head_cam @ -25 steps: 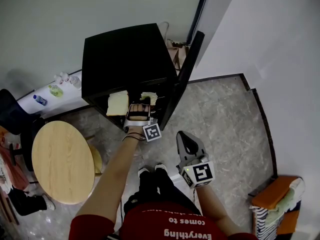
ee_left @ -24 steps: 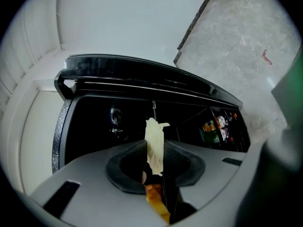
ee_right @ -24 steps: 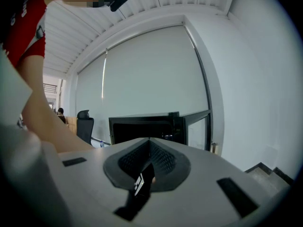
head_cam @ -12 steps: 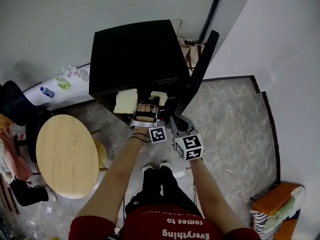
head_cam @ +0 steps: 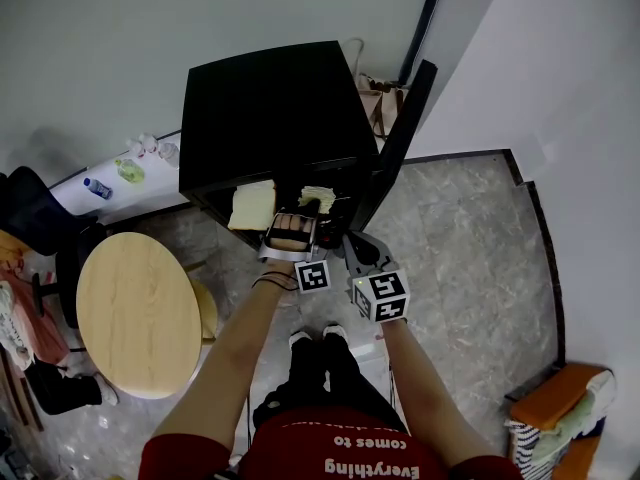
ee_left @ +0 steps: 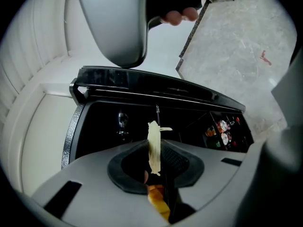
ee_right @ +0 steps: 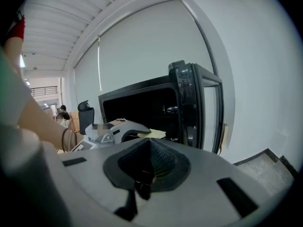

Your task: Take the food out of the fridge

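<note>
Grasping: left claw (head_cam: 289, 230), jaws just closing, pinches a pale food slice (ee_left: 154, 148) inside the fridge (head_cam: 270, 108); right claw (ee_right: 150, 150) narrow, empty. Next: draw it out level.

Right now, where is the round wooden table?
Head view, lower left: the round wooden table stands left of the person's left arm, near the black fridge.

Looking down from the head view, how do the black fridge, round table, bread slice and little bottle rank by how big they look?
1. fridge
2. table
3. bread slice
4. bottle
The fridge's top seems nearer the camera than the table, so its lead may be exaggerated.
</note>
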A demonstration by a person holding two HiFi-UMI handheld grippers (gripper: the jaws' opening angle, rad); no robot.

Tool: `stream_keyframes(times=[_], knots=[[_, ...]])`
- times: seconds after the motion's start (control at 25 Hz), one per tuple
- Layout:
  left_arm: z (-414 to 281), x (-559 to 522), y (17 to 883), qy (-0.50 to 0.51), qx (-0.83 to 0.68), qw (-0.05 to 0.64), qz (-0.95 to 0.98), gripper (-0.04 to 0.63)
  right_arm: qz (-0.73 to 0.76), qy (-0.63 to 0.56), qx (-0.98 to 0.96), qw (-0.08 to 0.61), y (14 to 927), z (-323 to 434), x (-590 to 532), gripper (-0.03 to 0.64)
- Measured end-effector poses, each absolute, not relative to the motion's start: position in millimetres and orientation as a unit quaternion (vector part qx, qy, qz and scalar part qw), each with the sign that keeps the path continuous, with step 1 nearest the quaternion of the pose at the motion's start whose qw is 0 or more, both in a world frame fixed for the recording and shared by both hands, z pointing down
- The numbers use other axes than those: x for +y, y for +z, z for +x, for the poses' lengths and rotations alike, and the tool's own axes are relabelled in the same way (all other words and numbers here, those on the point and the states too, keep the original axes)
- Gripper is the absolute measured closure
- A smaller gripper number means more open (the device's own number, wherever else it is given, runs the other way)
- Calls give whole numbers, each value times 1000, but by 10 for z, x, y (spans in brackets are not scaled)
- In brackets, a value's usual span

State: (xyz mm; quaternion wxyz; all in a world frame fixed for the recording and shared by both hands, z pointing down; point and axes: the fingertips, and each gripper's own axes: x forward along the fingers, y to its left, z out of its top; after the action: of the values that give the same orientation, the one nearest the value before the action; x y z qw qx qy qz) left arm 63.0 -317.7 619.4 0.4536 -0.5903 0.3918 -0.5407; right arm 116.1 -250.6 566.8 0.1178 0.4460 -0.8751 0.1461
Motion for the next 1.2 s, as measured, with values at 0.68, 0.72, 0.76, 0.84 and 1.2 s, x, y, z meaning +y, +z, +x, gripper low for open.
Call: stream_keyframes(times=[0.68,0.72,0.76,0.84,1.2], knots=[[567,-2775,5472,-463,458,457,-605,540,437,130,-886,84,5279,1122,-2270,607],[561,-2729,5399,-457,463,460,-604,540,434,126,-889,79,5220,1102,-2224,607],[553,-2682,5317,-450,470,463,-602,540,430,121,-891,73,5156,1078,-2179,607],[533,-2584,5145,-435,482,468,-600,540,422,112,-897,61,5016,1025,-2089,607],[425,-1936,4617,-377,528,429,-628,540,380,90,-921,16,4516,904,-1598,607]])
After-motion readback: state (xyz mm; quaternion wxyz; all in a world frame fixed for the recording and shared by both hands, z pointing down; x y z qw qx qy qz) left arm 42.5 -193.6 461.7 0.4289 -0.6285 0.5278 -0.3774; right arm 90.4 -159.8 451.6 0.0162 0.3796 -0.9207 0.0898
